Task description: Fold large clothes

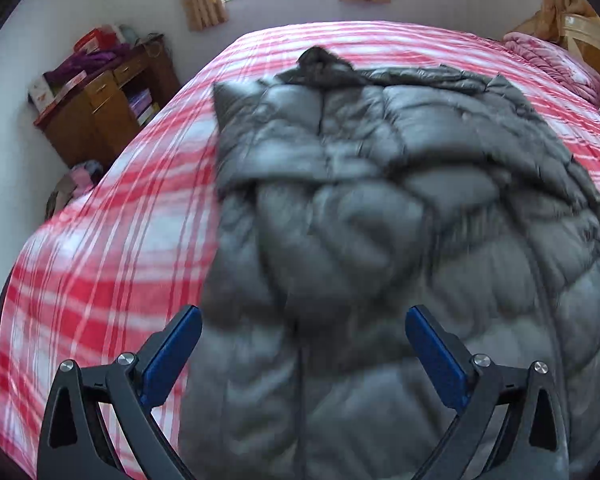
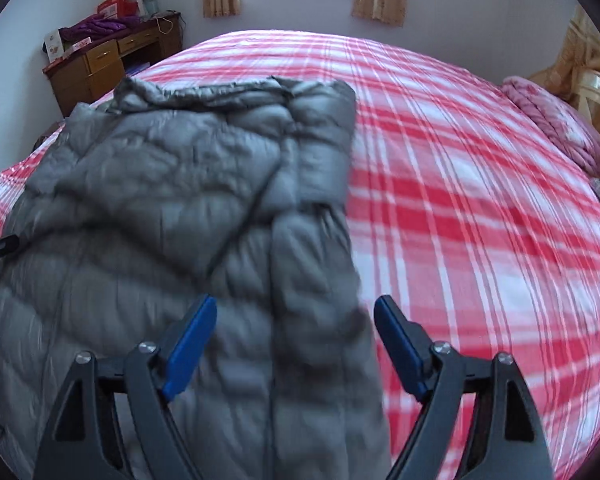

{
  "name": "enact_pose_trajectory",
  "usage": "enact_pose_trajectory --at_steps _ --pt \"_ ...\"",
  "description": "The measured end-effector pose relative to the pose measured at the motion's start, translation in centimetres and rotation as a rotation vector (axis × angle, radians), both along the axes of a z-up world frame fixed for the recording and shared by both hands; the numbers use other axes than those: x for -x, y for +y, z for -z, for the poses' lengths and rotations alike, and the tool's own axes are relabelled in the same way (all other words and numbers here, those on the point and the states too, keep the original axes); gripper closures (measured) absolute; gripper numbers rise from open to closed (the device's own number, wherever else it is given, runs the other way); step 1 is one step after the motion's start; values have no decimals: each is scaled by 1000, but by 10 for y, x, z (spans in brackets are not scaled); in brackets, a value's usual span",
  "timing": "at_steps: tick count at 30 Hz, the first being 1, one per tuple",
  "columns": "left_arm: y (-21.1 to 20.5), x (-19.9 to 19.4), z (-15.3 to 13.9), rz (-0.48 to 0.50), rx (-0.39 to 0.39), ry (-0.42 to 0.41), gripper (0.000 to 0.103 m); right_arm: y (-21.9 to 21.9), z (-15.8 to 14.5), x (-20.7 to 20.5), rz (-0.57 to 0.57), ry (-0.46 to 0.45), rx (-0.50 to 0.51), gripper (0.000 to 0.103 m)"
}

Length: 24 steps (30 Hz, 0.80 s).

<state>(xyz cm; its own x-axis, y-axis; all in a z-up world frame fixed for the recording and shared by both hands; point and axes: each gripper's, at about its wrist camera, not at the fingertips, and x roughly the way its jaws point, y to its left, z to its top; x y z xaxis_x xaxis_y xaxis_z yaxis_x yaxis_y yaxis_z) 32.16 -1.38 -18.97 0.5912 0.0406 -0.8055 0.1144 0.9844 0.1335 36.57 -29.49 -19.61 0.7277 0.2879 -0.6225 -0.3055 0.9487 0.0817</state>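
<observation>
Lying lengthwise on the bed (image 2: 480, 160), the grey down jacket (image 1: 360, 200) runs from the bottom of both frames up toward the window wall, its hood (image 1: 320, 60) at the far end, so its long axis follows the way both claws point. In the left wrist view the left claw (image 1: 303, 322) stands wide open with nothing held; the jacket's near hem fills the gap between the blue pads but does not look pinched, and the garment's left edge lies just inside the left-hand pad, with the striped sheet off to the left of the frame. In the right wrist view the right claw (image 2: 295, 311) is likewise spread wide and empty, the jacket's right edge passing up through the gap, grey on the left of the frame and bare sheet on the right. Each claw therefore sits at its own near corner of the hem, neither clearly closer than the other. Blur hides whether any pad touches the cloth. Judging from this layout, the next fold probably carries the hem away toward the hood, which asks each claw to close on its own corner.
</observation>
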Motion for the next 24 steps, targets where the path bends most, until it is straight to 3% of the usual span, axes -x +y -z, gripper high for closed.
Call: enact_pose_trajectory --at_steps 9,24 --pt "30 61 19 -67 64 37 1 -26 30 64 39 22 -28 20" --pt "43 127 32 -45 116 32 1 -63 66 139 91 42 -90 20"
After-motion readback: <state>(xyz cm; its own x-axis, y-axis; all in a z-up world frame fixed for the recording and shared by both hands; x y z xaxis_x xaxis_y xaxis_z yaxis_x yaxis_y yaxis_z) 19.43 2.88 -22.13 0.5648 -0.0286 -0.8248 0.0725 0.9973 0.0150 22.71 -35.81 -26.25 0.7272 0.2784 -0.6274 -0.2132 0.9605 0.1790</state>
